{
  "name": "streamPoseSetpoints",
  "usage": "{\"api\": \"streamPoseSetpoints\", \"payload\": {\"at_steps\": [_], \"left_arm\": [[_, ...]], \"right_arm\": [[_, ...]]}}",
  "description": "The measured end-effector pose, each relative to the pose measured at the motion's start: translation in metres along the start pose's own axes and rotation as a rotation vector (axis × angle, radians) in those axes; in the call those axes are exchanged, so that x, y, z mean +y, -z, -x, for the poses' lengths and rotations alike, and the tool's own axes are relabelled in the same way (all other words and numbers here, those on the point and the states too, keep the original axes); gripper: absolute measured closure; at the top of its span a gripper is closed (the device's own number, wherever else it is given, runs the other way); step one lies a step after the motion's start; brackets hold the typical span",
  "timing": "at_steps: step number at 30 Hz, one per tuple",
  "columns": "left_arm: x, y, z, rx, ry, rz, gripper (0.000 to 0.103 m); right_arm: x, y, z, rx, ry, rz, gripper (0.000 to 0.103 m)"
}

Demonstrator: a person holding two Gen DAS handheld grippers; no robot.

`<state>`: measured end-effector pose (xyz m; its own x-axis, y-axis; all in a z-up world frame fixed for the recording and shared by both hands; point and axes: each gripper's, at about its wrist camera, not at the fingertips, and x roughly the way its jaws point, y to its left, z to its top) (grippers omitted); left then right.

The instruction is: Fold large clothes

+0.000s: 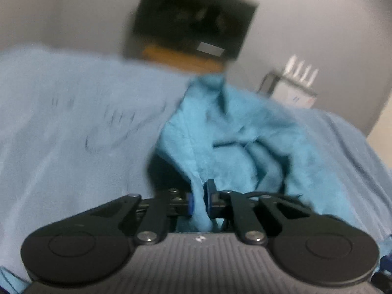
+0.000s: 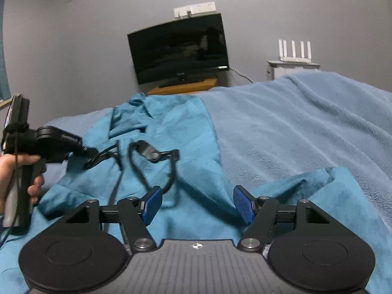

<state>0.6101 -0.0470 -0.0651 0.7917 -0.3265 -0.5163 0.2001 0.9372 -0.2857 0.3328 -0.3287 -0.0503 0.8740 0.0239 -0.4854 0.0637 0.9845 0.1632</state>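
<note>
Fingers of a hand (image 2: 17,171) wrap the grip of my left gripper (image 2: 94,152) at the far left of the right wrist view, where that tool reaches in over the teal garment (image 2: 171,132). A black cable (image 2: 171,174) loops across the cloth just beside it. In the left wrist view I see the left gripper (image 1: 198,201) pinched tight on a fold of the teal garment (image 1: 232,132), the cloth squeezed between the blue pads and rising in a rumpled heap ahead of them. That view is blurred, so I cannot read finer detail of the fold.

The garment lies crumpled on a pale blue blanket (image 2: 294,122) that covers the bed, spreading from the left side across to the near right corner of the right wrist view.

Further right, my right gripper (image 2: 198,204) hangs over the garment with its blue pads well apart. A ridge of teal cloth runs up between them, but I see neither pad pressing on it, so this tool grips nothing.

Beyond the bed, a dark television (image 2: 178,51) stands on a wooden stand (image 2: 183,85) against the grey wall, and to its right a white router (image 2: 295,51) with upright antennas sits on a small white unit.
</note>
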Motion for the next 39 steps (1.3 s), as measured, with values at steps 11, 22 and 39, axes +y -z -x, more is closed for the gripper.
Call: {"api": "streamPoseSetpoints", "payload": {"at_steps": [11, 22, 39], "left_arm": [[-0.075, 0.052, 0.149, -0.308, 0.203, -0.614, 0.103], [-0.070, 0.148, 0.237, -0.186, 0.257, -0.658, 0.103], [0.032, 0.004, 0.109, 0.105, 0.154, 0.510, 0.026]], "right_arm": [[-0.005, 0.031, 0.116, 0.016, -0.037, -0.191, 0.035], [0.033, 0.072, 0.223, 0.045, 0.045, -0.185, 0.035], [0.058, 0.113, 0.201, 0.085, -0.055, -0.078, 0.035]]}}
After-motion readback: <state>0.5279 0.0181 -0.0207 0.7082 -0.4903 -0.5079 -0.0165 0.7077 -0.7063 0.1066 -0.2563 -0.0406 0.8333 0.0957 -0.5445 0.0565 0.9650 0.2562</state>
